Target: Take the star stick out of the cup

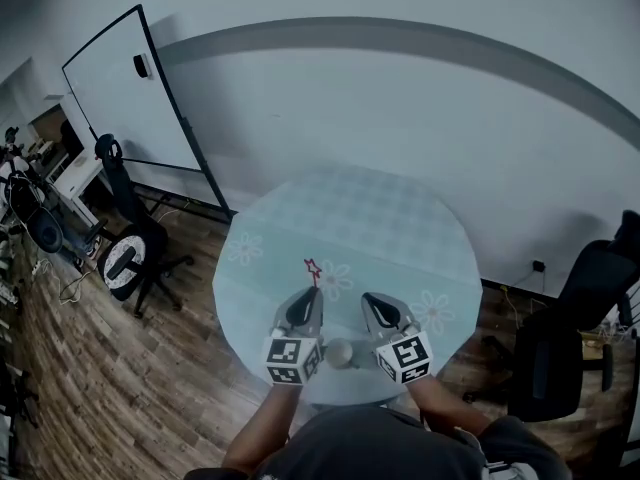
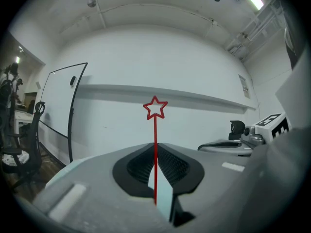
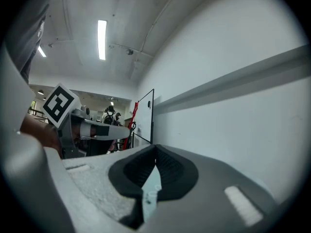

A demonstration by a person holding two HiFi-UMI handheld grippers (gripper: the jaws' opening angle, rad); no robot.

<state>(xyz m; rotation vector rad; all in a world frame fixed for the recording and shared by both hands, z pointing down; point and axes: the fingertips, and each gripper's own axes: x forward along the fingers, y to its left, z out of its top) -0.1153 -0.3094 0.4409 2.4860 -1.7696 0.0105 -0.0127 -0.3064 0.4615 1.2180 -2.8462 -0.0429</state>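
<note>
Two tools are hanging low over the round table (image 1: 400,218). The left hand-held gripper (image 2: 155,149) is clamping the thin red star stick (image 2: 155,130), with the star rising past its jaw tips, apart from the cup (image 1: 340,353) sitting between both tools. The right hand-held gripper (image 3: 155,152) is keeping its jaws together on nothing.

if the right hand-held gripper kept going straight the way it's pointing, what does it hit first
Nothing close: the right hand-held gripper, jaws shut and empty, points over the table at the white wall, likely the first thing met, though depth is unclear.
</note>
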